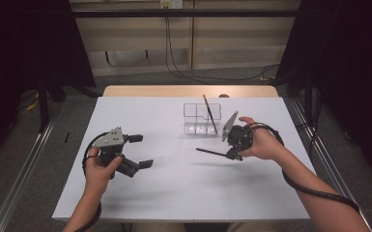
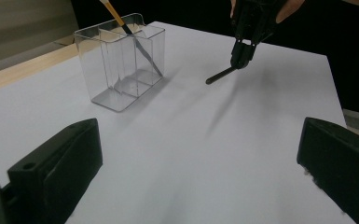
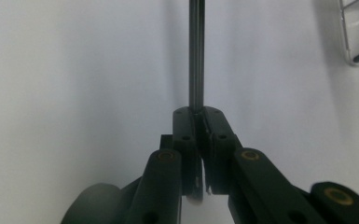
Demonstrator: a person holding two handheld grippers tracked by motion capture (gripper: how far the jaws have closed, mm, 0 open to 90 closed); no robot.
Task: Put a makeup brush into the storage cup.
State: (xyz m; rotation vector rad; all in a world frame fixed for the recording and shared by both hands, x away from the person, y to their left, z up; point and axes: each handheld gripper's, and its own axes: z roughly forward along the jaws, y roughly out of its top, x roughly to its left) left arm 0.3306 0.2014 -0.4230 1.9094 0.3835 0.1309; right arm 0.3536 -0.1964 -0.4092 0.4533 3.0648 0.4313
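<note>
White tabletop (image 1: 174, 183), 2 grippers over it. Left gripper (image 1: 142, 151): jaws wide apart, nothing between them. Right gripper (image 1: 232, 154): jaws clamped on 1 dark slim pen (image 1: 210, 152), held level just above the surface. Beyond: clear divided organizer (image 1: 198, 118) holding 1 brush (image 1: 209, 113), leaning.

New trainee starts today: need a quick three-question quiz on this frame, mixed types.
1. True or false: the right gripper is shut on the dark pen.
2. What already stands in the clear organizer?
A. a brush
B. scissors
C. nothing
3. How do the left gripper jaws stand?

Key:
1. True; its jaws pinch one end of the pen, which sticks out level above the white table.
2. A; it leans in a right-hand compartment.
3. Wide apart, with nothing between them.
</note>
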